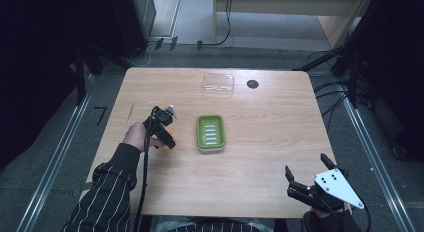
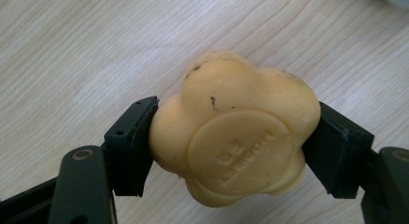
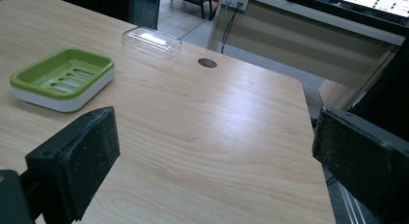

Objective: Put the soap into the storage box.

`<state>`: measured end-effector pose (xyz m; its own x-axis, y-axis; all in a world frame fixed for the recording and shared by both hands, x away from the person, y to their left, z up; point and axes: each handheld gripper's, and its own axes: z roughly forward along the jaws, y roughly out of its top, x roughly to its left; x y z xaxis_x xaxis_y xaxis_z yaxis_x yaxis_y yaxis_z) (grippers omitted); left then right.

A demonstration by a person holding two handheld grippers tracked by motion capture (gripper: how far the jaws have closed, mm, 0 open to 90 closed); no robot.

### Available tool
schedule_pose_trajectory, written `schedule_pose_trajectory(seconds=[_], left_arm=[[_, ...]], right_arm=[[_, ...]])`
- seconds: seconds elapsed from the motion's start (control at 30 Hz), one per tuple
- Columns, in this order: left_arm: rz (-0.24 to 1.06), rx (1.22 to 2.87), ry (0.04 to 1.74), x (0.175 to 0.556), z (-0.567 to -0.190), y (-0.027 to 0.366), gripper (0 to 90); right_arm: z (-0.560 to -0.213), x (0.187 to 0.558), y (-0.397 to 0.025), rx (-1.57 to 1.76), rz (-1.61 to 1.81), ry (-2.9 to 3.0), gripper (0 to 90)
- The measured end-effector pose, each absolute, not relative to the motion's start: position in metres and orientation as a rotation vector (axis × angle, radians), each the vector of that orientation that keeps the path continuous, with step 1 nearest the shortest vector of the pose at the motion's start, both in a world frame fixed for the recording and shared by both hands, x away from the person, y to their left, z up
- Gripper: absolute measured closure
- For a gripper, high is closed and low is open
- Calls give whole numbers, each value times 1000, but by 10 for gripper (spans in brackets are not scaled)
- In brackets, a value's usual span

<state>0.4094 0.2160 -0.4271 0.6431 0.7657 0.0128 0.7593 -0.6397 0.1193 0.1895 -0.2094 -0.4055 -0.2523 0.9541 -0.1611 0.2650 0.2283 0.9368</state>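
A: One item in play: yellow soap bar is clamped between the left gripper's jaws, above the table, left of the green soap dish.

B: Progress?

A: Pickup looks done; placing it in the dish is left. Dish empty, clear lid set aside.

B: Right gripper?

A: Jaws spread wide, holding nothing, near the table's front edge.
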Motion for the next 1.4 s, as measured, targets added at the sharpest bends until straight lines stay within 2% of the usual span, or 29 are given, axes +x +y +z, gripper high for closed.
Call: schedule_pose_trajectory(seconds=[0.3, 1.4], left_arm=[[92, 2785, 1222, 412, -425, 201, 275], [104, 2778, 1135, 420, -409, 182, 275]], right_arm=[[-406, 182, -216, 1171, 1046, 1663, 32], [-406, 179, -217, 1171, 1030, 1663, 32]])
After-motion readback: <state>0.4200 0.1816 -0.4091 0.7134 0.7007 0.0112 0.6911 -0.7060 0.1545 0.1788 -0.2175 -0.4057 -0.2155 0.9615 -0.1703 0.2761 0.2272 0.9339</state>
